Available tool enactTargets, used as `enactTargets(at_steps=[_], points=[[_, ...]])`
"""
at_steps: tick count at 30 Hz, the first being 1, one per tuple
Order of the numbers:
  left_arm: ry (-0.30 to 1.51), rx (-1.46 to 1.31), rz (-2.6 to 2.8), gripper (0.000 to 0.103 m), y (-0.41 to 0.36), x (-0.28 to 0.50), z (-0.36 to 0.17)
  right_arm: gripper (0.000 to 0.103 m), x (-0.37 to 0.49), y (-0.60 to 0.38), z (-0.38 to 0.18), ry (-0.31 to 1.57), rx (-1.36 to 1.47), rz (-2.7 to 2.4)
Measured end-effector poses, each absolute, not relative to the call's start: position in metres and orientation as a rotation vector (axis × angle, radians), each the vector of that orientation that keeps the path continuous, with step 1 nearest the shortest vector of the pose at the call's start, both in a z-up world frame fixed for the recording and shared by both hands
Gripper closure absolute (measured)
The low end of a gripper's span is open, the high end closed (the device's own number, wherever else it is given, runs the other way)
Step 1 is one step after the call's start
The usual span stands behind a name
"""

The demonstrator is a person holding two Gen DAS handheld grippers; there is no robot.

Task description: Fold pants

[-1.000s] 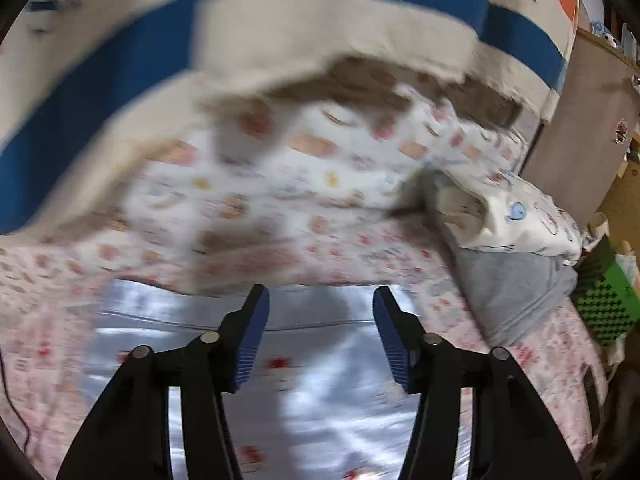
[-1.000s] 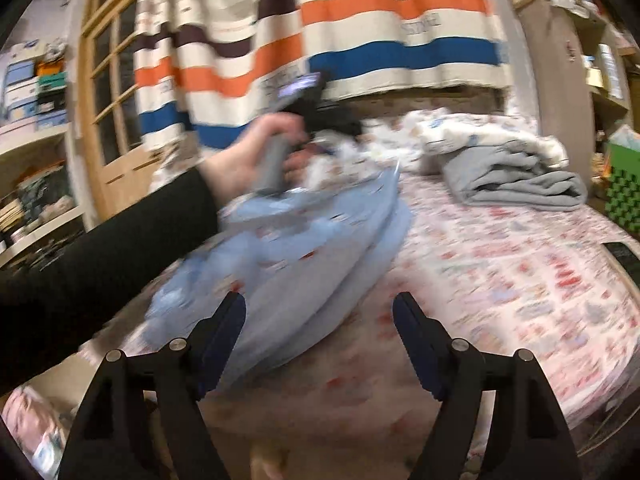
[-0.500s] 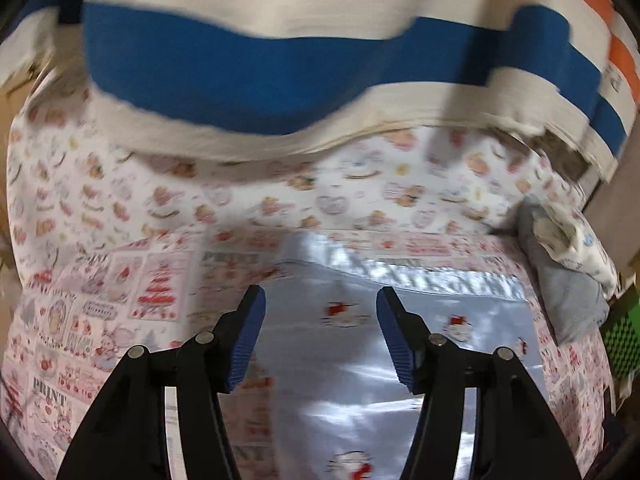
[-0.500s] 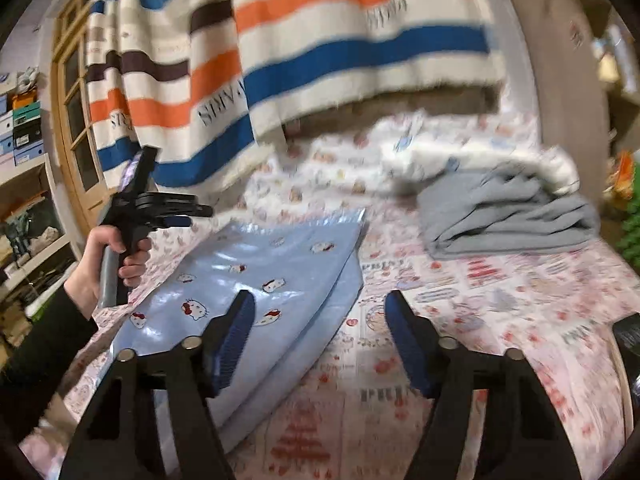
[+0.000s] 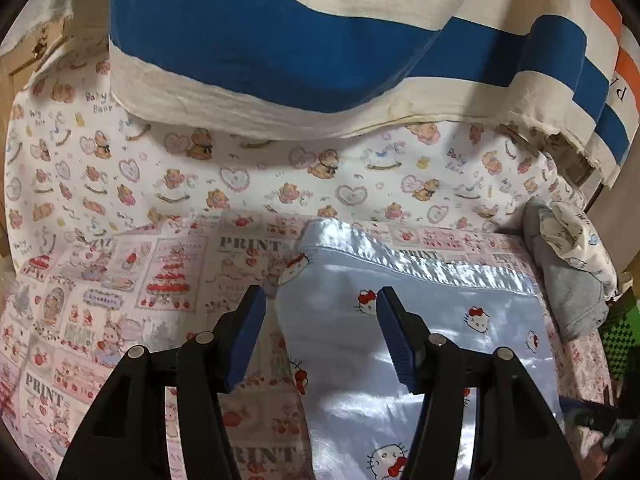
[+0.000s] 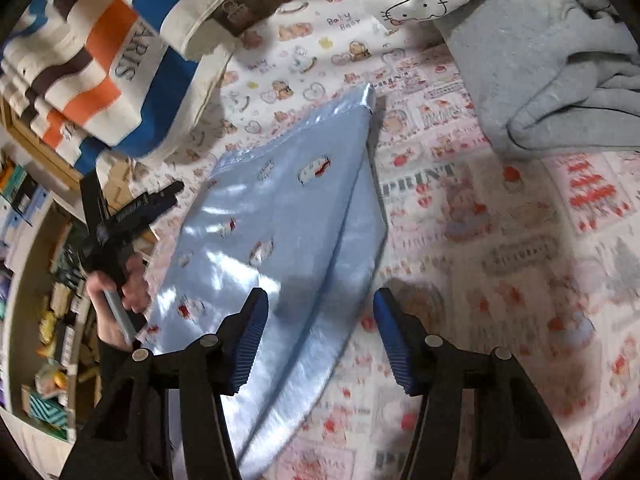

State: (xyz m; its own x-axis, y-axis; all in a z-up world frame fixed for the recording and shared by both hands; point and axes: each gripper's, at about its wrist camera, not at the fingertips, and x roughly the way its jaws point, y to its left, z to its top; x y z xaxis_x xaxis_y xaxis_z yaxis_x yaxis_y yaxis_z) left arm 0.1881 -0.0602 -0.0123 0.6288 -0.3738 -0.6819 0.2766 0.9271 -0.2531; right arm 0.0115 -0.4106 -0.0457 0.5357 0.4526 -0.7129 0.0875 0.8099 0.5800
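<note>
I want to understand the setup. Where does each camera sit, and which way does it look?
Left wrist: on the left gripper, facing down along open fingers at the blue pants and striped blanket.
Right wrist: on the right gripper, looking down at the pants' edge; the hand holding the left gripper shows.
Shared: pants, bed sheet, grey clothes.

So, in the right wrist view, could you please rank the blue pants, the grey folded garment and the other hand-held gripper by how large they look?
1. Blue pants, largest.
2. Grey folded garment, partly cut off by the frame.
3. Left hand-held gripper, smallest, though it sits farther from the camera.
</note>
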Motion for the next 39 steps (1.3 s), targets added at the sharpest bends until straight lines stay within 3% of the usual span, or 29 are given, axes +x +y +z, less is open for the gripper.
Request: enactTargets(at_steps=[11,25,31,36,39], points=[[0.848,-0.162,-0.372,0.047,-0.056,0.187,-0.017,0.048,0.073,-0.43,-0.063,1.006,0.854,0.304],[0.836,-0.136,-0.342,0.047,-0.05,0.189,-0.017,0.052,0.122,-0.417,-0.02,0.836,0.659,0.139],[0.877,-0.116,-0.326,0.047,-0.054,0.193,-0.025,0.053,0.135,-0.422,-0.052,0.992,0.771,0.055],[0.984,-0.039,-0.279,0.062,-0.061,0.202,-0.043,0.053,0.145,-0.425,-0.042,0.962,0.774,0.048],[0.974,0.051,-0.223,0.062,-0.068,0.2,-0.044,0.053,0.145,-0.431,-0.037,0.919,0.809,0.03]])
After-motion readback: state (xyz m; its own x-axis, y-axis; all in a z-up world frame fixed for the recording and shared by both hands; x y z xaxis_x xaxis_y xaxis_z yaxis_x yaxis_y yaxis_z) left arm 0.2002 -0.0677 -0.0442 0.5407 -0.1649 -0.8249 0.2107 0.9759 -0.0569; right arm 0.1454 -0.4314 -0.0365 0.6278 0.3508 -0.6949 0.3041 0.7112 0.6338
